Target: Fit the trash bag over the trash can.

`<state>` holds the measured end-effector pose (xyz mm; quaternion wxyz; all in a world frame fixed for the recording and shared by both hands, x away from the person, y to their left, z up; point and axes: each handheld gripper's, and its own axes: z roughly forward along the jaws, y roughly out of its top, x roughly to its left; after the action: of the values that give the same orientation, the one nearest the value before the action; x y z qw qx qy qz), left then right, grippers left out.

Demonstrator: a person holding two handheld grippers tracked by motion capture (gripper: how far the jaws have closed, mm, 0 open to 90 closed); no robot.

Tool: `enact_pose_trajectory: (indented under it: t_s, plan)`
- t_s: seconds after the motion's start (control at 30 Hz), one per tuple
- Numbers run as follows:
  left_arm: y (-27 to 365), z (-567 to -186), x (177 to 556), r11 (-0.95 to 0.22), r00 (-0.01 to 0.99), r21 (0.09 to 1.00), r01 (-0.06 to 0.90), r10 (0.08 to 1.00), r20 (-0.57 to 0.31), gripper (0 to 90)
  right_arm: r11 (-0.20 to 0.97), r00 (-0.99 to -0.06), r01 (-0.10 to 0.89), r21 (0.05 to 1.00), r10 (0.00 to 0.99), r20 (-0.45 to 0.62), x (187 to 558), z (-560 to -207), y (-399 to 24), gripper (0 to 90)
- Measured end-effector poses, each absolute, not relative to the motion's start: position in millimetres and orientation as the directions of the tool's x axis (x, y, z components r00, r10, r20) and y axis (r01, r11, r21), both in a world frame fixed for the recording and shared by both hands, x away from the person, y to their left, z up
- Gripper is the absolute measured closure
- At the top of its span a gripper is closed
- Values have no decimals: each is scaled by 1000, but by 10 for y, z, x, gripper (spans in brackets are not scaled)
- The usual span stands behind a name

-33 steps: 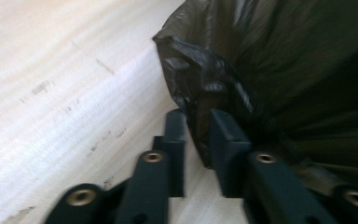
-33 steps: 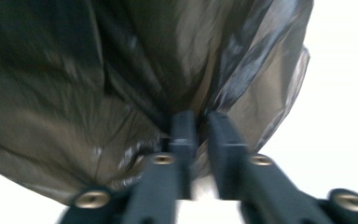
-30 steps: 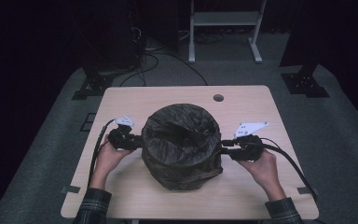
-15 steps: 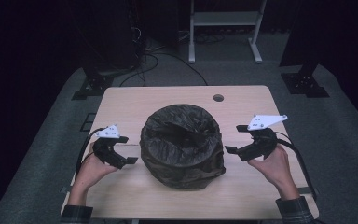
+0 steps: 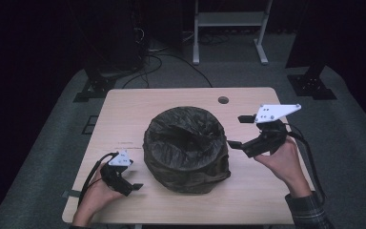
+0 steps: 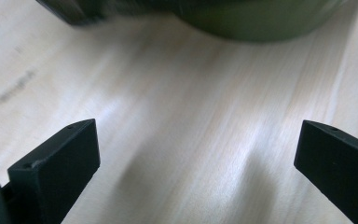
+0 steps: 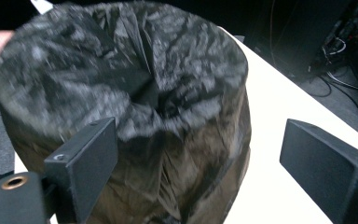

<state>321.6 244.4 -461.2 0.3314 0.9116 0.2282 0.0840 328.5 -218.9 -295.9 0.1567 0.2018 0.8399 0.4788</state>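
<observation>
A round bin [image 5: 186, 148] lined with a crinkled black bag stands in the middle of the wooden table [image 5: 124, 109]. My left gripper [image 5: 132, 183] lies low near the front left, its jaws pointing at the bin's foot [image 6: 261, 18]. Its jaws have just been opening and now stand wide apart [image 6: 198, 140] over bare wood. My right gripper [image 5: 237, 131] hovers raised at the bin's right side, clear of it. Its jaws have also just been opening and stand apart [image 7: 200, 135] with nothing between them. The bag-covered rim [image 7: 135, 93] lies beyond them.
A round cable hole [image 5: 223, 100] sits in the tabletop behind the bin. Behind the table are a white stand's legs [image 5: 228, 52], floor cables [image 5: 157, 59] and dark stand bases [image 5: 93, 88]. Bare tabletop shows on both sides of the bin.
Both grippers let go of the bag at the bin's sides and opened. The left one drew back to the front left and sank; the right one rose and moved off to the right.
</observation>
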Motion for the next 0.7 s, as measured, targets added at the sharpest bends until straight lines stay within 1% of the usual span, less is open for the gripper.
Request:
enact_pose_trajectory:
  t_s: [0.1, 0.17, 0.33, 0.53, 0.7]
  plan:
    - [2395, -4702, 3195, -701, 888, 618, 355, 460, 11, 0, 464, -879, 181, 867, 471, -68, 3307, -2875, -2127, 98]
    - [2382, -4732, 3188, -705, 889, 617, 349, 457, 19, 0, 466, -888, 170, 868, 454, -69, 3321, -2824, -2073, 98]
    - [2396, -4776, 3169, -675, 895, 662, 327, 447, 13, 0, 496, -912, 150, 856, 403, -74, 3396, -2772, -1868, 98]
    - [2426, -4827, 3151, -638, 901, 709, 301, 434, 8, 0, 554, -931, 156, 818, 359, -65, 3500, -2817, -1572, 98]
    - [2426, -4831, 3148, -636, 900, 711, 300, 435, 9, 0, 607, -941, 175, 775, 335, -50, 3581, -2899, -1342, 98]
